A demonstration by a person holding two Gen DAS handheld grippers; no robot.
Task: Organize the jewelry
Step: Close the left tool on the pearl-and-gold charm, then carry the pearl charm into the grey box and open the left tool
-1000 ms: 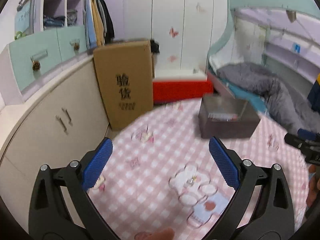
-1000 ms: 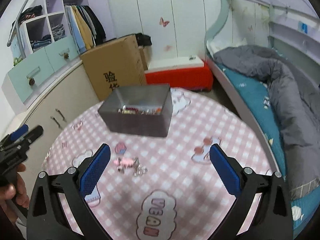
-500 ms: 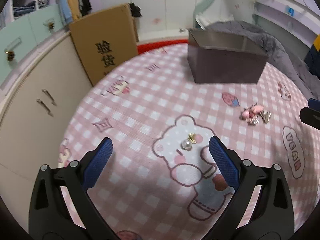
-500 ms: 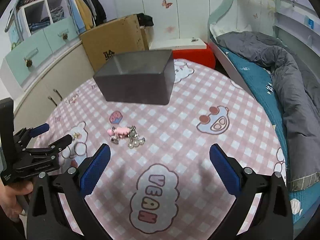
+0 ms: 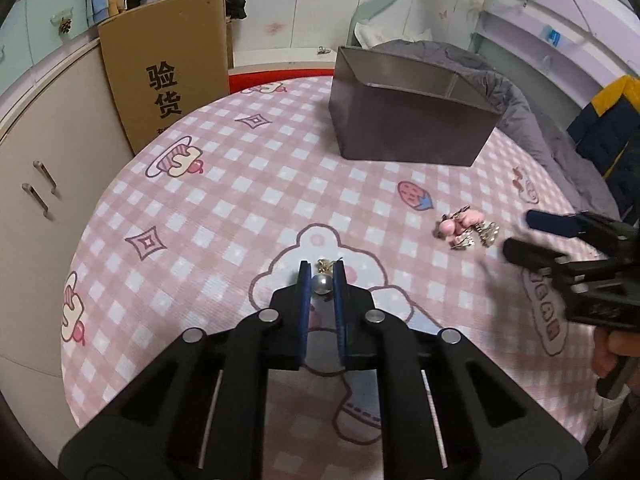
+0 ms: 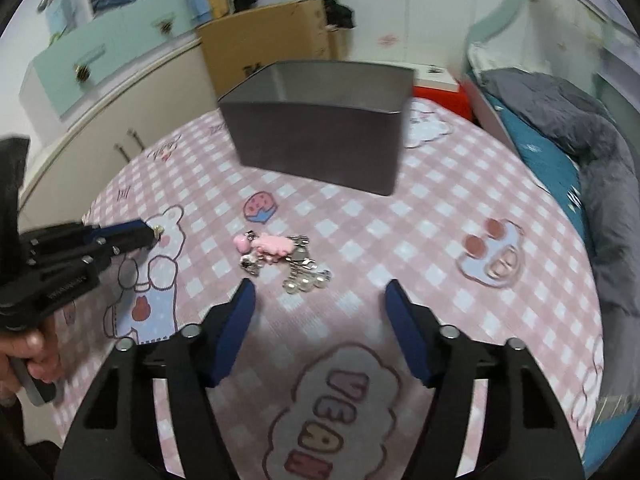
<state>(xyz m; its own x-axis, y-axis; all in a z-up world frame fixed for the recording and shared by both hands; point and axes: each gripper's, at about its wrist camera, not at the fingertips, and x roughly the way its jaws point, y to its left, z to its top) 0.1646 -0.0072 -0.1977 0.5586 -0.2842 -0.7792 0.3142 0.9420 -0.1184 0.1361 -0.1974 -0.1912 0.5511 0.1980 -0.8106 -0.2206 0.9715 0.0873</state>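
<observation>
My left gripper [image 5: 322, 276] is shut on a pearl earring [image 5: 321, 282] with a gold top, low on the pink checked tablecloth [image 5: 248, 200]. It also shows in the right wrist view [image 6: 150, 234] at the left. A pile of jewelry, pink charm and silver pieces [image 5: 466, 228], lies to the right; in the right wrist view the pile [image 6: 286, 258] is just ahead of my open right gripper [image 6: 320, 296]. A dark grey open box [image 5: 408, 116] [image 6: 324, 136] stands at the back of the table.
A brown cardboard carton [image 5: 168, 80] leans against beige cabinets [image 5: 44, 160] at the left. A bed with a grey duvet [image 6: 580, 128] lies at the right. A red box [image 6: 438, 98] sits behind the table.
My left gripper has come down and closed on the pearl earring. My right gripper has moved forward and down toward the jewelry pile and narrowed somewhat.
</observation>
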